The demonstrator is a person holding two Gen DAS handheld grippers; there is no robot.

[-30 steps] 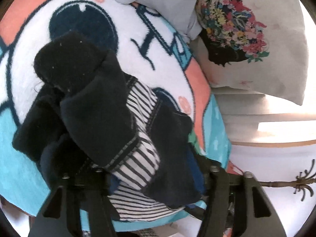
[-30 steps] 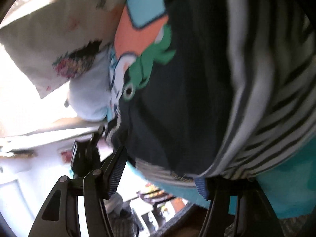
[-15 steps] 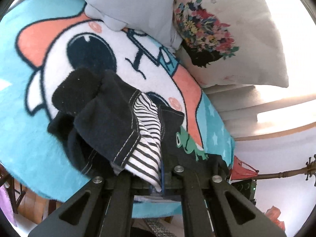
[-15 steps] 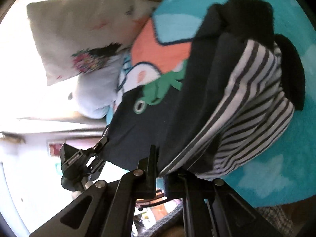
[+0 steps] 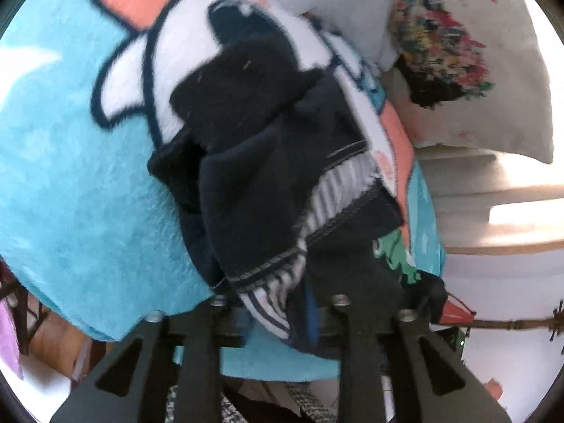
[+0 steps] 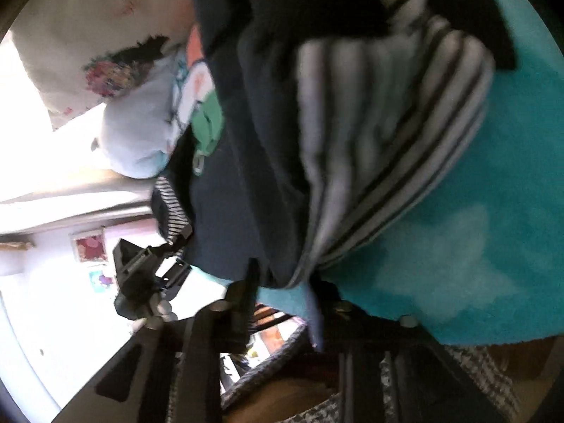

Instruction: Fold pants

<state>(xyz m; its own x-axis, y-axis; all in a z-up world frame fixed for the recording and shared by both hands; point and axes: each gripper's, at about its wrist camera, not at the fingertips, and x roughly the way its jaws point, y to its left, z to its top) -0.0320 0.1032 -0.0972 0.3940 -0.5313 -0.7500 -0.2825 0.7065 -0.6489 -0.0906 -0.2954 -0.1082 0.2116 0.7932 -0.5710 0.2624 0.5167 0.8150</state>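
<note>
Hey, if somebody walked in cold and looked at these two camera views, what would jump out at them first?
First, the crumpled dark navy pants with a black-and-white striped lining, bunched in the middle of the left wrist view right ahead of the left gripper. Under them spreads a fluffy turquoise blanket with a big white cartoon face, and a cream pillow with a colourful flower print sits at upper right.

I see the pants (image 5: 268, 190) as matt dark fleece-like cloth with a smoother striped knit lining and stitched hems. The blanket (image 5: 88, 190) at the left of the frame looks plush and fuzzy. My left gripper (image 5: 278, 320) is matt black plastic with shiny metal screws.
</note>
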